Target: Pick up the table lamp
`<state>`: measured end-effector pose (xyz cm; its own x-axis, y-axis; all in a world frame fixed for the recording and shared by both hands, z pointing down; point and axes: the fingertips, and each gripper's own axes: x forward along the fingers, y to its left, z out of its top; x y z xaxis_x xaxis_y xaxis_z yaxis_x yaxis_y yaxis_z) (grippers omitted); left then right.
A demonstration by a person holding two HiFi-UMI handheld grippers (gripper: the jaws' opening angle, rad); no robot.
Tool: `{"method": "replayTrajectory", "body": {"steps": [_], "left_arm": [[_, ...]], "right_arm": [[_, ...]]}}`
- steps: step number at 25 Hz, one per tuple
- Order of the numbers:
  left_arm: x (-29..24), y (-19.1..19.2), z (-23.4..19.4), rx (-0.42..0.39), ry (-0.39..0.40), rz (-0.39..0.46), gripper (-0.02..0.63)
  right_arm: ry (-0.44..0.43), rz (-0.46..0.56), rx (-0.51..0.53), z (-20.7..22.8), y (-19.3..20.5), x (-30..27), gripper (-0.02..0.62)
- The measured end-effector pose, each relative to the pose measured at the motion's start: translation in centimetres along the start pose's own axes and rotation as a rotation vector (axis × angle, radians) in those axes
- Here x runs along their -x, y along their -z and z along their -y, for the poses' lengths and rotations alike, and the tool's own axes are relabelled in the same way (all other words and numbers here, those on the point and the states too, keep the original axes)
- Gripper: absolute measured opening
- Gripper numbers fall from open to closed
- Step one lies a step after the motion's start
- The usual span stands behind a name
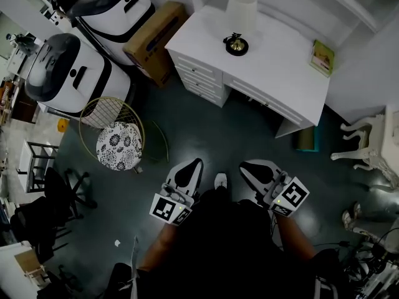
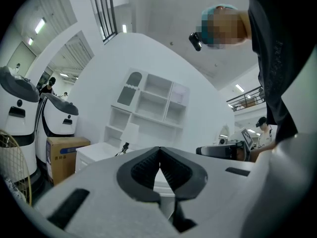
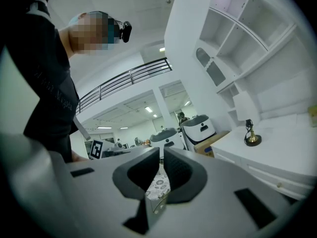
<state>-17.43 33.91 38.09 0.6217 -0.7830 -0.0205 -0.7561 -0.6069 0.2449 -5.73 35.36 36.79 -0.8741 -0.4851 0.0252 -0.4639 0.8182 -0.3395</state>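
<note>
**Lamp standing well ahead on the desk, both tools closed and empty**

The white-shaded table lamp with a black and brass base [image 1: 239, 23] is standing upright on the white desk with drawers [image 1: 280, 73], towards the desk's back edge and its left end. Its long axis is running vertically, the shade above the round base. A small green book [image 1: 322, 57] is lying near the desk's right end, well apart from the lamp.

The person is standing on the dark floor in front of the desk, well short of it, and is holding the 2 tools close to the body. The left gripper [image 1: 194, 165] is showing its jaws pressed together with nothing between them. The right gripper [image 1: 248, 166] is likewise closed and empty. Both are pointing level towards the desk. Seen from the head, the lamp is lying almost straight ahead of the right gripper, so that hand is looking slightly better placed, though neither is near.

The desk's drawers are sitting shut. The white shelf unit [image 2: 157, 99] above the desk is showing bare compartments. A brown cardboard box [image 1: 151, 41] beside the desk's left end is closed, its contents hidden.
</note>
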Motion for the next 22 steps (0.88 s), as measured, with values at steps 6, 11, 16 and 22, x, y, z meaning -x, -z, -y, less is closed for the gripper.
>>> {"method": "replayTrajectory", "body": {"steps": [6,11,16,22], "left_arm": [[-1.9,-0.9,-2.0,-0.031,0.034,-0.015,0.018],[-4.9,-2.1,-2.2,-0.094,0.081,-0.006,0.018],[-8.1,-2.3,-3.1,-0.113,0.072,-0.012,0.018],[-12.8,-2.5,-4.8,-0.098,0.047,-0.006,0.018]], "right_arm": [[0.043,-0.022,0.042,1.5,-0.4,-0.7,0.044],[0.075,-0.001,0.015,3.8,-0.6,-0.5,0.044],[0.075,0.013,0.009,7.4,-0.8,-1.0,0.044],[0.065,0.02,0.042,12.7,-2.5,-2.3,0.044]]}}
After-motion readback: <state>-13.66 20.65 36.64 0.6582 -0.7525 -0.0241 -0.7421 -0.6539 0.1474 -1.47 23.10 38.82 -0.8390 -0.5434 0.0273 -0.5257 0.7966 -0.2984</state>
